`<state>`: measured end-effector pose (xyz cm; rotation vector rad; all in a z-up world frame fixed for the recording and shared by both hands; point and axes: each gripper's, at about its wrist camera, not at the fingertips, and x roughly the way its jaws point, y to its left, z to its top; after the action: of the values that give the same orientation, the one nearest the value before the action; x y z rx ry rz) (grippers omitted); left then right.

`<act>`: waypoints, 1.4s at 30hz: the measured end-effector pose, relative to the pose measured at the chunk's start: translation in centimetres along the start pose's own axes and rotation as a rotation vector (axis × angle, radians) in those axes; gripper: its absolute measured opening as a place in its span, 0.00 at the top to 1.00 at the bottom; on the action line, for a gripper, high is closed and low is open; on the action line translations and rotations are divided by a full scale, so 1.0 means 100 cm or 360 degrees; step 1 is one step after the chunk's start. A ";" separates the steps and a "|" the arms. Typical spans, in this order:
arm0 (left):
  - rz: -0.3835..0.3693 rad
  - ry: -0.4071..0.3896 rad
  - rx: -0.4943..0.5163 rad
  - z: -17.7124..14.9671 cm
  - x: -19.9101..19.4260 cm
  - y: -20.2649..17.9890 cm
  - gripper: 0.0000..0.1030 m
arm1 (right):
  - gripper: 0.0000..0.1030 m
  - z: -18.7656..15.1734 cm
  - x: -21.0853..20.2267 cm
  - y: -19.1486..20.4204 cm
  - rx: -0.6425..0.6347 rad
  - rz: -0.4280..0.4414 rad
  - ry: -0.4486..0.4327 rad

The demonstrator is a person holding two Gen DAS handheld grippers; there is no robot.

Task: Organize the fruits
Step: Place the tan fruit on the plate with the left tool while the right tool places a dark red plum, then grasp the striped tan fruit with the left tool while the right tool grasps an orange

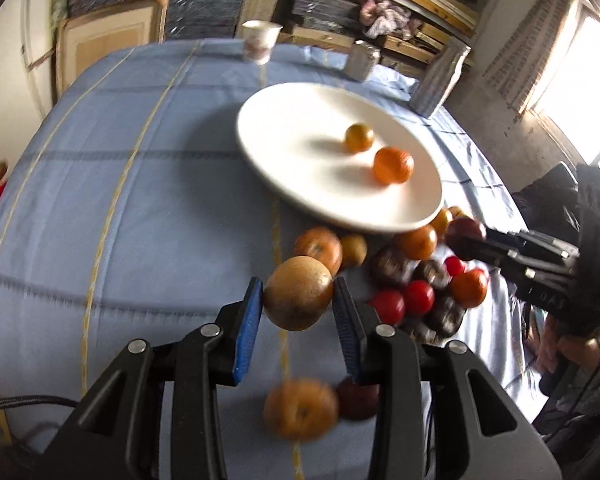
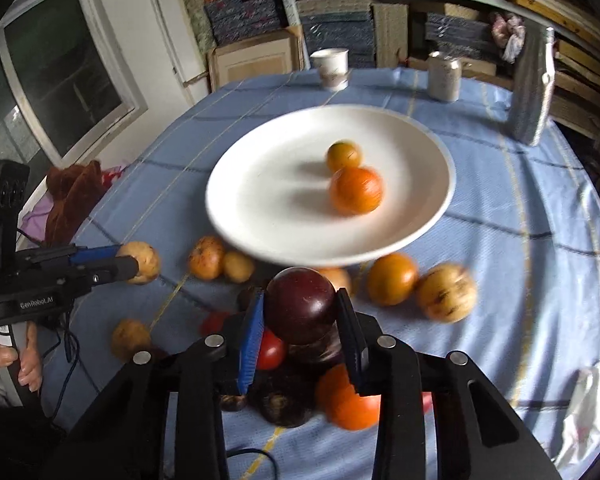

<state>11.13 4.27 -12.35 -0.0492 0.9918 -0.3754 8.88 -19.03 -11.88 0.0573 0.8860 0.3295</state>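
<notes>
My left gripper [image 1: 298, 290] is shut on a round yellow-brown fruit [image 1: 298, 300] and holds it above the blue cloth, short of the plate. In the right wrist view this gripper [image 2: 134, 265] comes in from the left with that fruit [image 2: 145, 262]. My right gripper [image 2: 300, 300] is shut on a dark red plum [image 2: 300, 310] just in front of the white plate [image 2: 260, 200]. An orange [image 2: 356, 190] and a smaller yellow-green fruit [image 2: 343, 155] lie on the plate. Several loose fruits [image 1: 420, 292], orange, red and dark, lie in a heap on the cloth below the plate.
At the far edge of the round table stand a paper cup [image 2: 332, 68], a metal can [image 2: 444, 76] and a foil-wrapped bottle [image 2: 532, 92]. A white plastic bag [image 2: 580, 412] lies at the right. A person's hand [image 2: 28, 364] grips the left tool's handle.
</notes>
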 end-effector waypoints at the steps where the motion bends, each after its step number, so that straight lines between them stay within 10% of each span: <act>1: -0.0001 -0.0016 0.0022 0.008 0.002 -0.005 0.66 | 0.65 0.008 -0.001 -0.007 0.0013 -0.0020 -0.0022; 15: 0.0055 0.0053 0.0049 0.078 0.069 -0.019 0.65 | 0.65 0.048 0.061 -0.008 0.0019 0.0024 0.0071; 20: 0.0070 0.0022 0.0020 0.079 0.069 -0.014 0.42 | 0.61 0.049 0.066 -0.011 0.0051 0.0044 0.0111; 25: 0.0074 -0.0028 -0.0019 0.080 0.052 -0.005 0.41 | 0.56 0.059 0.031 -0.020 0.0058 0.0016 -0.0041; 32: 0.0140 -0.0071 -0.0071 0.044 0.013 0.010 0.35 | 0.43 0.030 -0.048 -0.052 0.0168 -0.0096 -0.0264; 42: 0.0130 0.0108 0.0066 -0.052 -0.013 0.003 0.34 | 0.42 -0.075 -0.047 -0.054 0.0300 -0.0082 0.0056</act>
<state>6.30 5.67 -14.19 0.0419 1.0491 -0.3244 1.78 -26.22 -14.15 0.2029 0.9499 0.1987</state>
